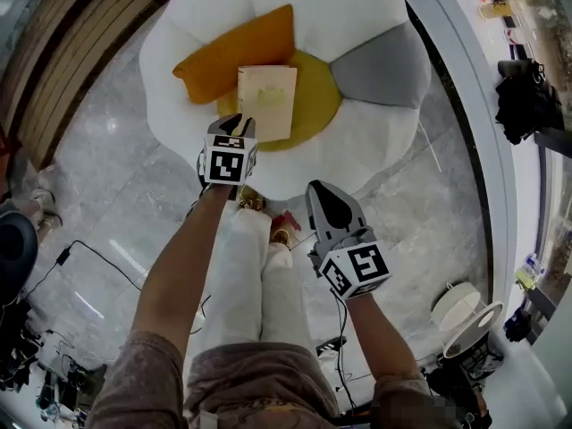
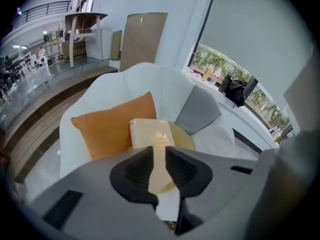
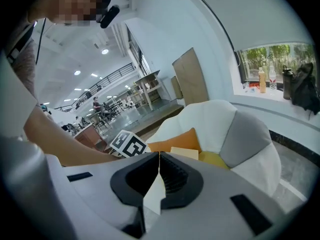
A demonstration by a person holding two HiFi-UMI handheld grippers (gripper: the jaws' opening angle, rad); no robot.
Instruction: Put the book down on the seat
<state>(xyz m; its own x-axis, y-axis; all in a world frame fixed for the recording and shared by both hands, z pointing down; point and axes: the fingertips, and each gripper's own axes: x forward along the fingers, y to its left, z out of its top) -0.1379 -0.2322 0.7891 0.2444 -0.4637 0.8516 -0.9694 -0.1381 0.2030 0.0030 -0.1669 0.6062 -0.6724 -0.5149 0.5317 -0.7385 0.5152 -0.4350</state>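
The cream book [image 1: 268,101] lies flat on the yellow seat pad [image 1: 317,105] of the white petal-shaped chair [image 1: 295,172], its far edge against an orange cushion [image 1: 237,52]. My left gripper [image 1: 234,123] hovers at the book's near left corner. In the left gripper view the book [image 2: 150,132] shows just beyond the left gripper [image 2: 159,159], whose jaws stand a narrow gap apart with nothing pinched. My right gripper [image 1: 329,199] hangs in front of the chair, off the book, and in the right gripper view the right gripper [image 3: 159,156] is shut and empty.
A grey cushion [image 1: 380,65] leans on the chair's right side. The person's white-trousered legs [image 1: 259,275] stand at the chair's front edge. Cables [image 1: 89,248] run over the marble floor at left, a white lamp [image 1: 460,311] sits at lower right, and a black bag [image 1: 527,101] rests on the window ledge.
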